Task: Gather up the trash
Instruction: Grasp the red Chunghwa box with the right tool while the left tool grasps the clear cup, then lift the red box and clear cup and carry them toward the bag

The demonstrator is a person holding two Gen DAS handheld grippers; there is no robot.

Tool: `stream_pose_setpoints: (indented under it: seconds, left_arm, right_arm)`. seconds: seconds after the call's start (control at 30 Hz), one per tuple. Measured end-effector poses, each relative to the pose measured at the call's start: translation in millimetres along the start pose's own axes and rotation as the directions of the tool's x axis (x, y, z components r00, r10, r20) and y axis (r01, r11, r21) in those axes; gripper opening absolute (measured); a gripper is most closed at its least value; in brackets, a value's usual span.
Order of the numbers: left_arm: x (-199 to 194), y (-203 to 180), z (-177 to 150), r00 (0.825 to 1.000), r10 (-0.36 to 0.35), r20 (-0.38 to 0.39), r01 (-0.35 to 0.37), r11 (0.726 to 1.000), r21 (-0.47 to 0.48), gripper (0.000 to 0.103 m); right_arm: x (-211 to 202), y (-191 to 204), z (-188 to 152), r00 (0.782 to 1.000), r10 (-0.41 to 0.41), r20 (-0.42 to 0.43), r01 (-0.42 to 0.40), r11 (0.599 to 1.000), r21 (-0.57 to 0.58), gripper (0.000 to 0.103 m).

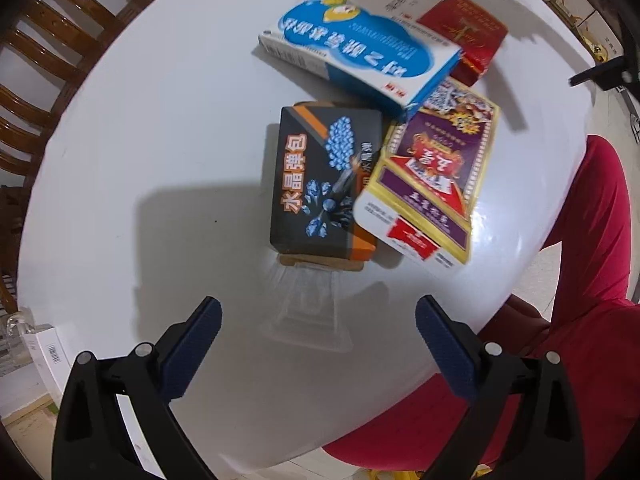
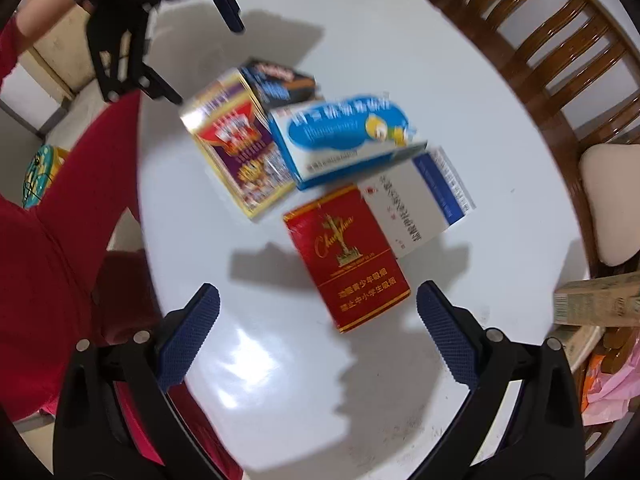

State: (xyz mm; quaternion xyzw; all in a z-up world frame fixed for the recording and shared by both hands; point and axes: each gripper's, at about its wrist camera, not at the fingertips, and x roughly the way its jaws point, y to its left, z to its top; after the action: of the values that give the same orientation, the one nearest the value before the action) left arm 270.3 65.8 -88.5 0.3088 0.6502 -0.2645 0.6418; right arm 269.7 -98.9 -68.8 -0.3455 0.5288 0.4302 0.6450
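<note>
Five boxes huddled mid-surface (image 1: 140,140) | red box (image 2: 348,260) nearest right tongs (image 2: 318,320), blue-white box (image 2: 344,140) just beyond it | left tongs (image 1: 318,320) spread, empty | right tongs spread, empty

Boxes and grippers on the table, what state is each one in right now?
Left hand-held gripper: open, empty.
Right hand-held gripper: open, empty.
Blue box: tilted, resting on other boxes.
Red pack: flat, closed.
Black box: flat.
Purple box: leaning on the black box.
</note>
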Motion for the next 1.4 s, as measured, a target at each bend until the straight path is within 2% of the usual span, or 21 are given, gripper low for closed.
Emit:
stream_pose_setpoints:
  seconds: [0.23, 0.3, 0.37, 0.47, 0.6, 0.67, 0.77, 0.8, 0.87, 1.0, 1.13, 1.4]
  left_arm:
    - [12, 9, 8, 1.0, -0.026, -0.01, 0.026, 1.0, -0.002, 0.094]
    - [14, 11, 8, 1.0, -0.025, -0.012, 0.025, 1.0, -0.002, 0.089]
    - [16, 13, 7, 0.999, -0.033, -0.015, 0.033, 0.999, -0.008, 0.079]
    - [16, 14, 7, 0.999, -0.039, -0.004, 0.039, 0.999, -0.009, 0.075]
    - [14, 15, 3, 0.998, -0.059, 0.008, 0.059, 0.998, -0.018, 0.07]
    - [13, 14, 0, 0.997, -0.07, 0.013, 0.07, 0.997, -0.024, 0.063]
    - [12, 6, -5, 0.998, -0.06, 0.02, 0.06, 0.998, -0.03, 0.052]
    - [13, 0, -5, 0.998, -0.059, 0.021, 0.06, 0.998, -0.034, 0.05]
    - [12, -3, -7, 0.998, -0.059, 0.024, 0.06, 0.997, -0.043, 0.044]
    - [12, -13, -12, 0.999, -0.043, 0.032, 0.045, 0.997, -0.068, 0.044]
    - [12, -11, -13, 0.998, -0.035, 0.046, 0.04, 0.992, -0.121, 0.044]
    - [12, -1, -27, 0.999, -0.005, 0.049, 0.016, 0.974, -0.228, 0.043]
  right_arm:
    - [34, -15, 7, 0.998, 0.039, -0.057, -0.039, 0.999, -0.001, 0.096]
    - [39, -19, 8, 0.997, 0.049, -0.064, -0.049, 0.999, 0.001, 0.096]
    - [43, -20, 9, 0.996, 0.052, -0.067, -0.052, 0.999, 0.004, 0.096]
    - [48, -23, 10, 0.996, 0.058, -0.074, -0.058, 0.998, 0.009, 0.096]
    - [55, -27, 9, 0.995, 0.053, -0.088, -0.053, 0.999, 0.013, 0.091]
    - [57, -28, 9, 0.995, 0.043, -0.085, -0.042, 0.999, 0.012, 0.089]
    - [56, -29, 9, 0.997, 0.027, -0.075, -0.025, 0.999, 0.022, 0.078]
    - [54, -30, 9, 0.997, 0.025, -0.067, -0.023, 0.999, 0.032, 0.07]
    - [50, -31, 7, 0.998, 0.018, -0.063, -0.014, 0.998, 0.06, 0.068]
    - [47, -31, 5, 0.999, 0.003, -0.049, 0.002, 0.995, 0.097, 0.063]
    - [42, -27, 0, 0.999, -0.043, -0.027, 0.046, 0.988, 0.149, 0.063]
    - [32, -4, -26, 0.988, -0.155, 0.023, 0.139, 0.938, 0.318, 0.062]
